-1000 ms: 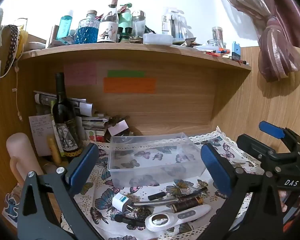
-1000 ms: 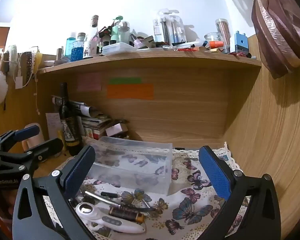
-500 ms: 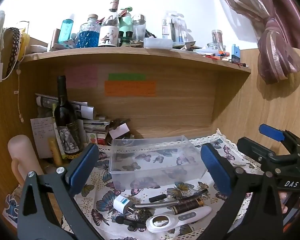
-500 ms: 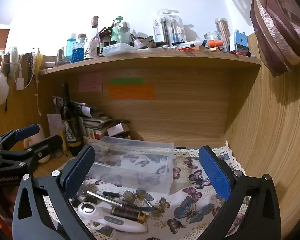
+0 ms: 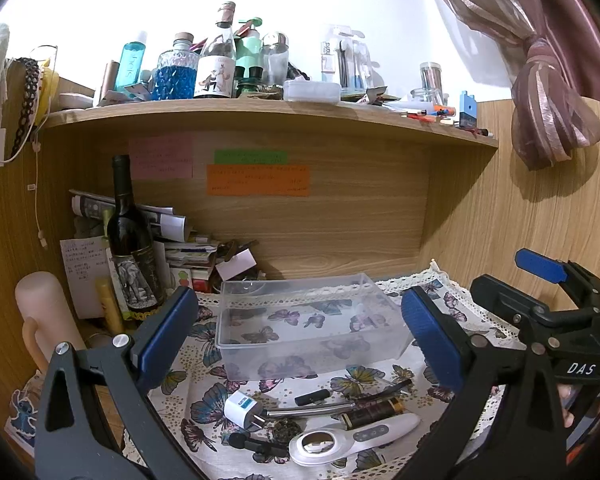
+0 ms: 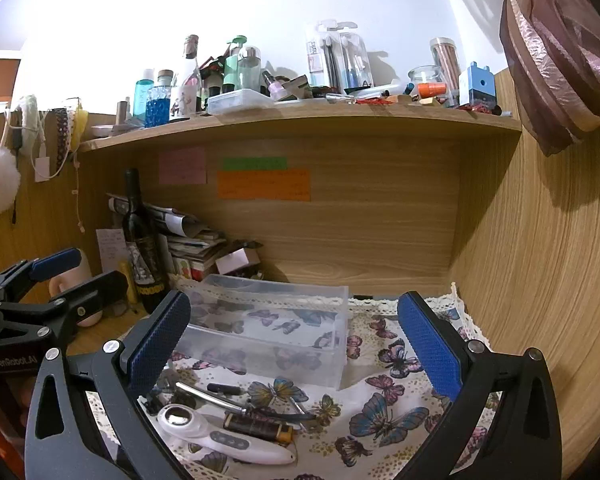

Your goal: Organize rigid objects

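A clear plastic box stands empty on the butterfly cloth. In front of it lies a heap of small items: a white magnifier, a dark lighter, a metal rod, a white plug adapter and a small black stick. My left gripper is open and empty above the heap. My right gripper is open and empty, above the cloth on the right.
A wine bottle, stacked papers and a pink cylinder stand at the back left. A cluttered shelf hangs above. Wooden walls close the right side.
Both grippers have drifted back a little, so the box and the items look slightly farther. Nothing was taken hold of.
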The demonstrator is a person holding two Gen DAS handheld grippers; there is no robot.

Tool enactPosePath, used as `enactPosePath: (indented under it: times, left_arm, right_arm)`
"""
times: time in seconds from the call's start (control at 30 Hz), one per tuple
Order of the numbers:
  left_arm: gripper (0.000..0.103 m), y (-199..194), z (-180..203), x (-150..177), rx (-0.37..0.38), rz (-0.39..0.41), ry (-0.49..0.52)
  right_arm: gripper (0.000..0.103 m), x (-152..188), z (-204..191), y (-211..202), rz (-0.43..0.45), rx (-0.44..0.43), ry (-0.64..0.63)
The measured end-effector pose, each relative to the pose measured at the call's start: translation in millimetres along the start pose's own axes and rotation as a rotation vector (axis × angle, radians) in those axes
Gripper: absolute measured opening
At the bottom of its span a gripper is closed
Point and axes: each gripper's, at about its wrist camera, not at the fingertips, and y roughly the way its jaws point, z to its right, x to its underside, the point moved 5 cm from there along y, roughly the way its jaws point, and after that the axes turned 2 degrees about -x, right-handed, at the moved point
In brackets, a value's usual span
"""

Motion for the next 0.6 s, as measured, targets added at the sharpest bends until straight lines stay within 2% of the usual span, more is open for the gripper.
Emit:
enactPosePath:
  times: [0.6]
  left_arm:
    - [0.103,-3.4,4.1,-5.4,0.002,0.010,0.008]
  right_arm:
    - [0.103,-1.8,-1.2,-0.8,0.002,-0.003,0.003]
